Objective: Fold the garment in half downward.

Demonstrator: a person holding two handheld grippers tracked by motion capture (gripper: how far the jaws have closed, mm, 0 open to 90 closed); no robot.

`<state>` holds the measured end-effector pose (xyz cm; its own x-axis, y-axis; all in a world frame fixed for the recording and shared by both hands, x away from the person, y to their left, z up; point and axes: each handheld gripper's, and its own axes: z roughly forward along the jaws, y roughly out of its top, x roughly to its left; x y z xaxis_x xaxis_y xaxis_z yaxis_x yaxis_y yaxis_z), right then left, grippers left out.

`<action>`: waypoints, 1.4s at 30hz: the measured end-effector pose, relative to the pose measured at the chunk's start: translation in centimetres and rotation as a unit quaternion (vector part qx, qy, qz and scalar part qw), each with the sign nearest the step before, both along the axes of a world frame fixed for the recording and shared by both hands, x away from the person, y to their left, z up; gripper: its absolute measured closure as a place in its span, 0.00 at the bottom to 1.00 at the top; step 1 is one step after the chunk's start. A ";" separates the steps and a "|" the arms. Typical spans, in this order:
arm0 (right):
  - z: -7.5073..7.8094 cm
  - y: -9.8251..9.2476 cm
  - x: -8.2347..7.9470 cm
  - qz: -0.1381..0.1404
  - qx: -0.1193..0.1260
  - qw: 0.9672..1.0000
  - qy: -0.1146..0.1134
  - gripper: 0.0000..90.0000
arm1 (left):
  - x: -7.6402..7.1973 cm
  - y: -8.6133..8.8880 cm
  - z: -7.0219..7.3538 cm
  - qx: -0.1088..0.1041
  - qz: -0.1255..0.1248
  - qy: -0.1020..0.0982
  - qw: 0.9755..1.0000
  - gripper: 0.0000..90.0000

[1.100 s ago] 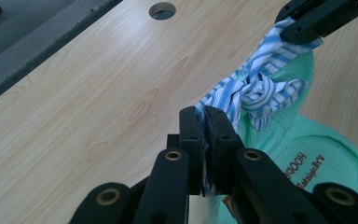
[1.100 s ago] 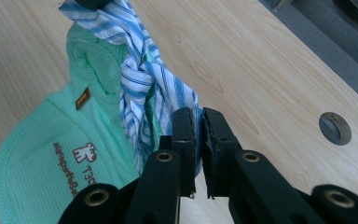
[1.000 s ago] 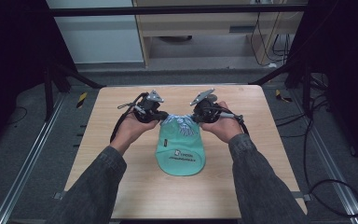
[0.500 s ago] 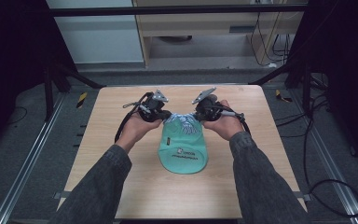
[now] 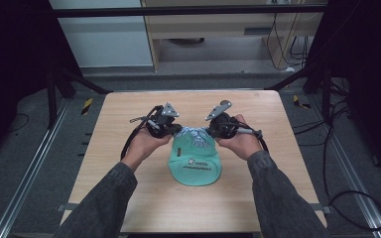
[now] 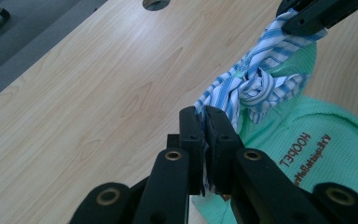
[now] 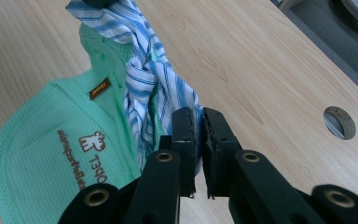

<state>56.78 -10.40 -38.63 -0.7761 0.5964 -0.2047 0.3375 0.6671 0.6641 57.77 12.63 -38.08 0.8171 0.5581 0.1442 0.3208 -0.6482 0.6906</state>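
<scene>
A mint-green cap with a small logo lies on the wooden table, brim toward the person. Its back carries a blue-and-white striped cloth tie twisted into a knot. My left gripper is shut on one striped end, jaws pressed together over the fabric. My right gripper is shut on the other striped end. The two grippers face each other across the knot, with the tie stretched between them over the cap. The green cap lies below the knot.
A round cable hole sits in the tabletop near one edge. Black cables trail off the table's right side onto the floor. A pale cabinet stands beyond the far edge, and metal rails flank the table.
Both grippers have moved slightly toward the person and closer to the knot. The cap has shifted a little with them.
</scene>
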 end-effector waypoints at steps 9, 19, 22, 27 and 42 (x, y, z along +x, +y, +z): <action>-0.3 -0.1 -2.1 0.016 -0.005 1.000 -0.007 0.93 | -1.7 0.0 -0.2 0.005 -0.012 -0.008 1.000 0.96; -1.3 -0.3 -3.1 0.021 -0.010 1.000 -0.003 0.93 | -3.0 0.1 -1.1 0.007 -0.021 -0.005 1.000 0.96; -1.6 -0.4 -3.3 0.022 -0.008 1.000 -0.001 0.93 | -3.4 -0.1 -1.2 0.008 -0.022 -0.005 1.000 0.96; -1.8 -0.5 -3.6 0.024 -0.006 1.000 0.001 0.93 | -3.8 -0.1 -1.6 0.004 -0.023 -0.004 1.000 0.96; -3.5 -0.4 -4.9 0.038 -0.002 0.999 0.012 0.93 | -5.6 0.5 -3.6 -0.003 -0.028 0.004 1.000 0.96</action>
